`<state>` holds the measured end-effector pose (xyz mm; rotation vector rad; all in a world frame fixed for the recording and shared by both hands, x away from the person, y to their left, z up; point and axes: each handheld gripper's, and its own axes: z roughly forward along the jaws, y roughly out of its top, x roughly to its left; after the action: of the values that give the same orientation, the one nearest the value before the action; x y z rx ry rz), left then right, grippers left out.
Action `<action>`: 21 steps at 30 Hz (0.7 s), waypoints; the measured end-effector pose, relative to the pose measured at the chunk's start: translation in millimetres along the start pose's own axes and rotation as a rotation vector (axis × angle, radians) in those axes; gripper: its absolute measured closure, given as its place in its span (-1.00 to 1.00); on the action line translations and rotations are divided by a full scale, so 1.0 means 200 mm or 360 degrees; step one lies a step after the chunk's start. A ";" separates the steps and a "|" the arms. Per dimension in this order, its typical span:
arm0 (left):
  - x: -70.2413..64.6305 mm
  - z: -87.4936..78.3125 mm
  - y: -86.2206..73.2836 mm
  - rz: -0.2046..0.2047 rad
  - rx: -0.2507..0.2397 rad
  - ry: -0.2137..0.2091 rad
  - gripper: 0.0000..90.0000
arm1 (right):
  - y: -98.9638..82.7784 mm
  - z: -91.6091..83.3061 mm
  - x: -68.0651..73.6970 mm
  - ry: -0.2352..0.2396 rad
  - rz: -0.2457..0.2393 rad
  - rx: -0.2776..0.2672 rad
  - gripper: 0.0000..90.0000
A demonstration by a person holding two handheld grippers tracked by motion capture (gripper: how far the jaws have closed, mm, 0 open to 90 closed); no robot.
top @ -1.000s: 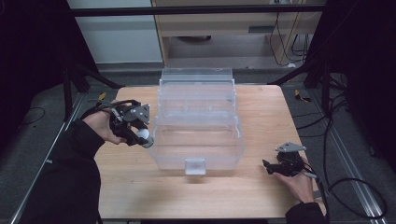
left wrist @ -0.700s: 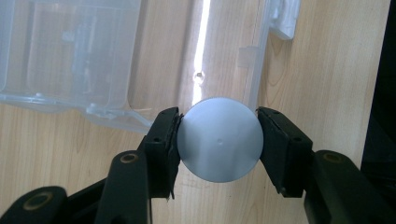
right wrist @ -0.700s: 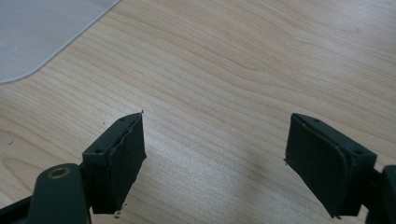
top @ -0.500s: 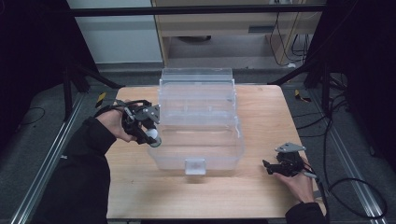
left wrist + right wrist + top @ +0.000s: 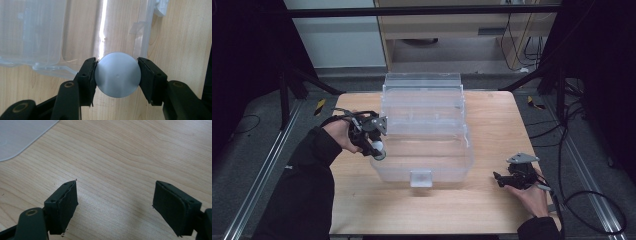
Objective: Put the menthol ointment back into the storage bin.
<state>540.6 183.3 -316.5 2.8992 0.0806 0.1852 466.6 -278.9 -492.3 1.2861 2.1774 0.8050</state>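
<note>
Now the grey ball (image 5: 117, 74), pinched by the left gripper (image 5: 374, 145), has been brought down over the clear box's (image 5: 427, 165) edge, seemingly for dropping in; the right gripper (image 5: 115, 207) rests spread.

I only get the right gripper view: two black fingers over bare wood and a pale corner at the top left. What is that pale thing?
Observer: It is a corner of a clear plastic box, lid open, in the middle of the table.
Operator: Is the other hand doing anything?
Observer: Yes. The left gripper is shut on a grey ball, a finger pressed on each side.
Operator: Where is the ball relative to the box?
Observer: In the high view it hangs at the box's front left corner, right at the rim.
Operator: And my own gripper?
Observer: The right gripper sits low at the table's right side, apart from the box, fingers open around nothing.
</note>
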 end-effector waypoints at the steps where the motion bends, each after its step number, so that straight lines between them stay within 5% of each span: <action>1: 0.00 0.01 0.00 0.0002 0.0000 -0.0005 0.12 | 0.00 0.00 0.00 0.0000 0.0000 0.0003 -0.56; 21: 0.02 0.13 -0.03 -0.0010 0.0036 -0.0056 0.12 | 0.00 0.00 0.00 -0.0008 -0.0015 0.0014 -0.56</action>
<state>547.9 183.0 -342.3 2.9230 0.0865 0.1331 466.8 -279.3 -493.4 1.2800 2.1838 0.7890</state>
